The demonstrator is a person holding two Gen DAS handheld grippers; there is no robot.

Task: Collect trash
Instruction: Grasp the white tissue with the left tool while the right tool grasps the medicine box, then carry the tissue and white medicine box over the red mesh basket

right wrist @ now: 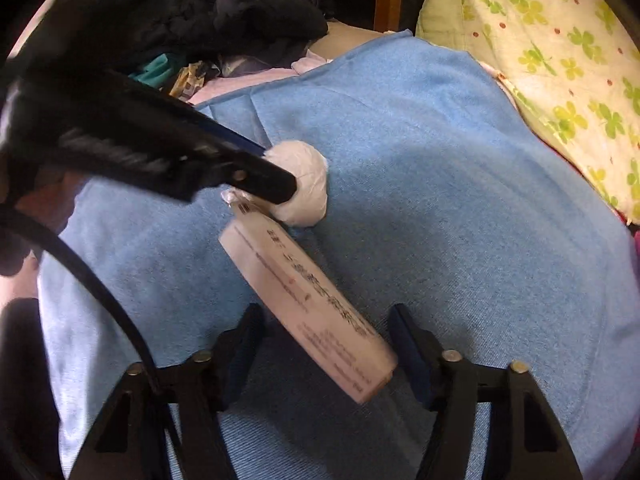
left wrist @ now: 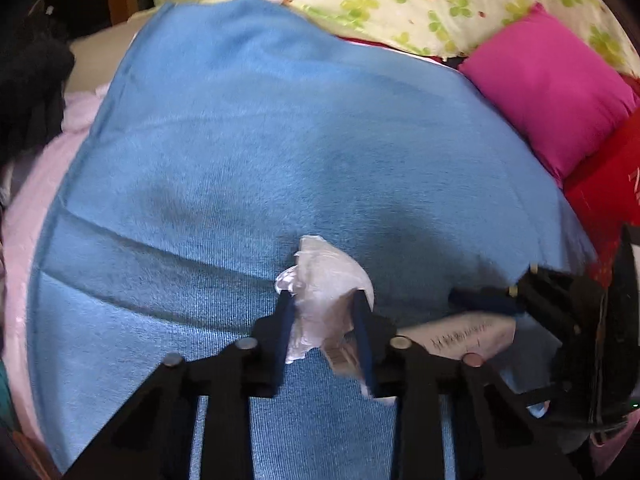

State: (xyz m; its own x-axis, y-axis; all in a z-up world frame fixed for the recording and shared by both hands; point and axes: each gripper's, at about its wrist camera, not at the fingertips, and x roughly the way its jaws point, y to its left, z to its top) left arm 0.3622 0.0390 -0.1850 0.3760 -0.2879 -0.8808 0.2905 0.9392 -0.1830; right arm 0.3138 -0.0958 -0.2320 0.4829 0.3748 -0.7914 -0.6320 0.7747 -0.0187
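A crumpled white plastic wad (left wrist: 324, 280) lies on the blue blanket (left wrist: 280, 140). My left gripper (left wrist: 324, 302) is shut on it, with one pad pressed against each side. The right wrist view shows this gripper (right wrist: 280, 188) from the side, reaching in from the left with the wad (right wrist: 308, 184) at its tip. A long white box with printed text (right wrist: 308, 304) lies slanted on the blanket just beside the wad. My right gripper (right wrist: 326, 320) straddles the box with its jaws open and a small gap on each side. In the left wrist view the box (left wrist: 460, 334) shows at the right.
A magenta pillow (left wrist: 552, 96) and a red carton (left wrist: 604, 184) sit at the blanket's right edge. A clover-print quilt (right wrist: 560, 60) lies behind. Dark clothes (right wrist: 248, 12) are piled at the far left, over a pink sheet (left wrist: 32, 208). A black cable (right wrist: 92, 276) hangs beside my right gripper.
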